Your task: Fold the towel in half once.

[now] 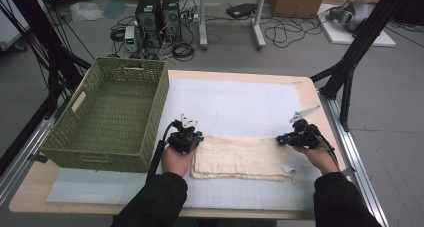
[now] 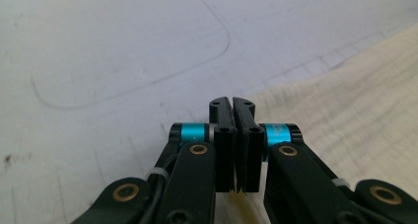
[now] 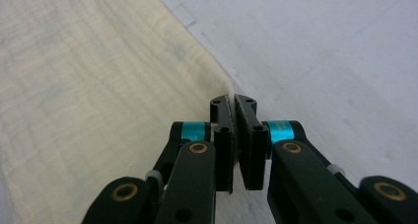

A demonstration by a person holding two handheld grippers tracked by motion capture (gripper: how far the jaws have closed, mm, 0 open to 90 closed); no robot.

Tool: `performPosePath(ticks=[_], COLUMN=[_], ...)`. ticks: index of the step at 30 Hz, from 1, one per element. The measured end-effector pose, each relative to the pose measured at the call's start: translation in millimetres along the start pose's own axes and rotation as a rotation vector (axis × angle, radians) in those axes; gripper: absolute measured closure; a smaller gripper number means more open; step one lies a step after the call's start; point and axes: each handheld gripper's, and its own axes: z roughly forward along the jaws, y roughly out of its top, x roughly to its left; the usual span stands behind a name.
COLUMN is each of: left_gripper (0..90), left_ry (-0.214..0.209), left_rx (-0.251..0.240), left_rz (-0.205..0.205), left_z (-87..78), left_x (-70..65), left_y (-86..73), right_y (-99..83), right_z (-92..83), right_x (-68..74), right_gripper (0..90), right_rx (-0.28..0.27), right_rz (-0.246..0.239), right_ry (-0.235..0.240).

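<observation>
While the folded cloth (image 1: 240, 157) lies on the white mat (image 1: 235, 102) beside the green basket (image 1: 112, 114), the left gripper (image 2: 232, 101) and right gripper (image 3: 232, 99) each pinch a far corner; no writing is legible.

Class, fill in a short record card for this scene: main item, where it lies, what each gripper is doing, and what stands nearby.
main item: folded cream cloth
place: flat on the white mat
left gripper: jaws shut at the cloth's far left corner
right gripper: jaws shut on the cloth's far right corner
nearby: green woven basket, left of the cloth
</observation>
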Motion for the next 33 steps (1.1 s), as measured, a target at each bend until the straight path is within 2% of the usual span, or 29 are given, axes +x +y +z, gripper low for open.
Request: performPosePath(ticks=[1,3,5,8,10,11,12,13,15,17,18,22,25,27,33], left_gripper=[87.3,87.3,87.1,83.1,74.0,71.8,69.2,67.9,66.7,64.7,64.6,62.1,59.3,59.1,59.9], left_ry=[-0.003,0.018,0.029,0.025,0.018,0.011,0.004,-0.002,-0.004,-0.029,-0.022,-0.038,-0.055,-0.067,-0.078], left_rx=[-0.005,-0.017,-0.012,0.006,0.013,0.006,-0.002,-0.001,-0.017,-0.002,-0.005,-0.030,0.018,0.026,0.027], left_rz=[0.000,0.007,-0.009,-0.006,-0.020,-0.029,-0.036,-0.033,-0.029,-0.026,-0.008,-0.012,-0.012,-0.010,0.000], left_z=[1.7,5.6,10.5,14.4,14.0,13.3,12.5,11.2,8.7,7.9,6.9,6.2,10.4,11.4,10.8], left_x=[0.0,1.2,6.3,13.4,16.8,18.1,18.5,19.0,18.7,20.0,19.4,19.9,23.5,24.4,24.7], left_y=[4.7,11.9,14.6,12.2,12.1,12.6,13.7,15.4,18.7,24.0,26.9,32.6,28.7,26.2,24.0], right_y=[0.1,-1.4,-4.1,-8.8,-10.1,-9.8,-9.1,-8.1,-6.7,-6.7,-6.3,0.3,0.7,-1.7,-10.9], right_z=[-3.1,-5.7,-2.4,6.8,10.6,11.2,10.7,9.2,5.9,2.1,0.4,-5.3,-2.0,2.3,6.9], right_x=[-1.4,-3.7,-3.3,-4.3,-4.9,-5.4,-5.5,-5.1,-4.9,-5.5,-6.8,-7.9,-7.3,-6.1,-4.0], right_gripper=[86.5,86.4,84.4,68.7,65.2,60.0,59.0,59.1,58.9,57.4,56.3,53.5,51.6,51.9,52.4], right_rx=[-0.002,-0.020,-0.053,-0.106,-0.102,-0.110,-0.122,-0.133,-0.161,-0.177,-0.173,-0.183,-0.160,-0.140,-0.132], right_rz=[0.005,0.019,0.036,0.077,0.084,0.091,0.101,0.105,0.081,0.090,0.094,0.094,0.093,0.089,0.086], right_ry=[-0.002,-0.006,0.019,0.061,0.060,0.060,0.053,0.055,0.034,0.030,0.025,0.022,0.022,0.027,0.025])
